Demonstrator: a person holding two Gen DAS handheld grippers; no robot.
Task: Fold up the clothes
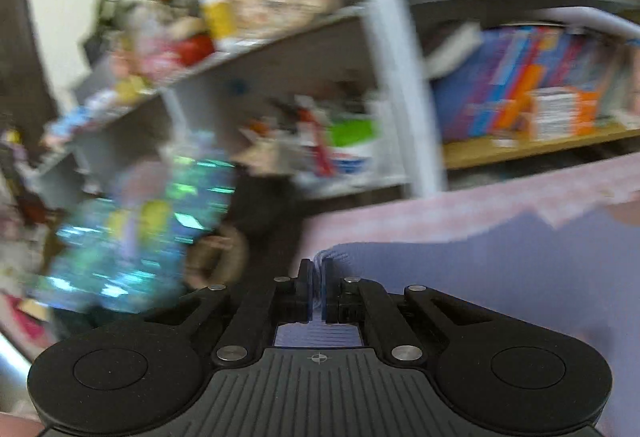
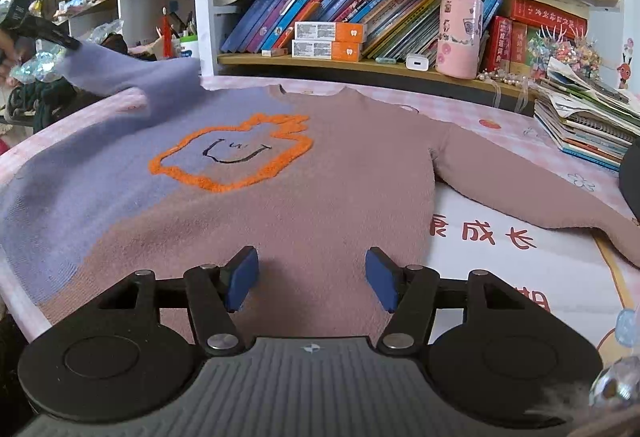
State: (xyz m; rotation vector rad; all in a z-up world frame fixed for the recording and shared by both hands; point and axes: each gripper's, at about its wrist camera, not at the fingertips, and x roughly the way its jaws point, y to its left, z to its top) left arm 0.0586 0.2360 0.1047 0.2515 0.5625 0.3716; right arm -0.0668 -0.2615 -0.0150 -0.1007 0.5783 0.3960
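Observation:
A sweater [image 2: 320, 173], half lilac and half dusty pink with an orange outlined smiling shape [image 2: 232, 153] on the chest, lies front up on the table. Its pink right sleeve [image 2: 532, 193] stretches out flat toward the right. The lilac left sleeve [image 2: 116, 71] is lifted off the table at far left, held by my left gripper [image 2: 60, 41]. In the left wrist view my left gripper [image 1: 318, 291] is shut on the lilac sleeve cuff [image 1: 480, 277]. My right gripper [image 2: 312, 277] hovers open over the sweater's pink hem, pads apart, nothing between them.
A bookshelf [image 2: 360, 65] with books, orange boxes and a pink cup [image 2: 458, 35] runs behind the table. A stack of notebooks [image 2: 584, 125] sits at the right. The pink checked tablecloth [image 2: 500, 117] and a printed sheet [image 2: 520, 277] lie beneath the sweater. Clutter fills the left shelves [image 1: 240, 37].

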